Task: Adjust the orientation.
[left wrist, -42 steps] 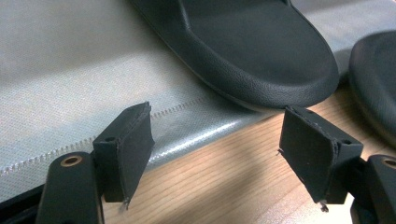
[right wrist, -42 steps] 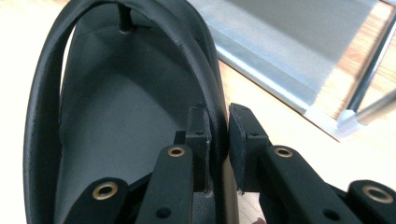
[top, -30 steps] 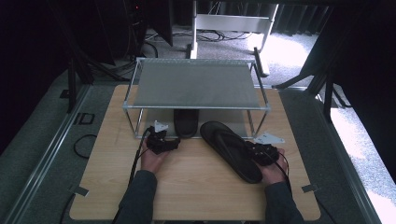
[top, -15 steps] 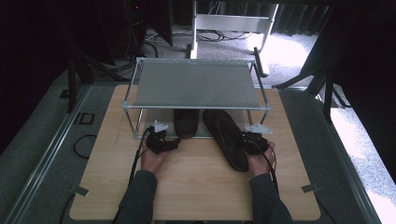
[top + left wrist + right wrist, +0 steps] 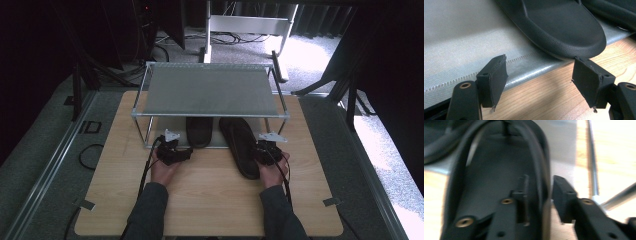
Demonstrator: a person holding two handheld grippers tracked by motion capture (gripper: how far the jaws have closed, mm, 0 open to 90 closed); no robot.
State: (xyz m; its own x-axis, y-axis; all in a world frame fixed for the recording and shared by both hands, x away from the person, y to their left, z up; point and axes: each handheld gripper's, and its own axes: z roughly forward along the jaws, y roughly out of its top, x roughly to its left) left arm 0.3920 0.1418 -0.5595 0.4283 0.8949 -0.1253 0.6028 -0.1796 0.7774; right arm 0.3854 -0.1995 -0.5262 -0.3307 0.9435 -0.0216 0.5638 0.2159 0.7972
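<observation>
Two black slippers lie under a wire shoe rack [image 5: 210, 90]. The left slipper [image 5: 199, 131] [image 5: 564, 27] rests on the rack's grey lower shelf [image 5: 461, 37], its heel over the shelf's front edge. My left gripper [image 5: 186, 153] [image 5: 540, 82] stands open just before that heel, with nothing between its jaws. The right slipper [image 5: 242, 145] [image 5: 494, 170] points into the rack, heel out on the table. My right gripper [image 5: 258, 150] [image 5: 541, 195] straddles its right rim, one jaw inside the slipper and one outside. Its jaws have just been opening, and a gap shows beside the outer pad.
The rack stands at the back of a wooden table [image 5: 210, 200], its thin metal legs [image 5: 594, 170] close to the right gripper. A second slipper edge [image 5: 614, 10] lies right of the left one. Cables trail from both grippers across the tabletop.
The right gripper carried the right slipper leftward and turned it from slanted to straight, toe under the rack. Its jaws have opened off the rim. The left gripper has not moved.
</observation>
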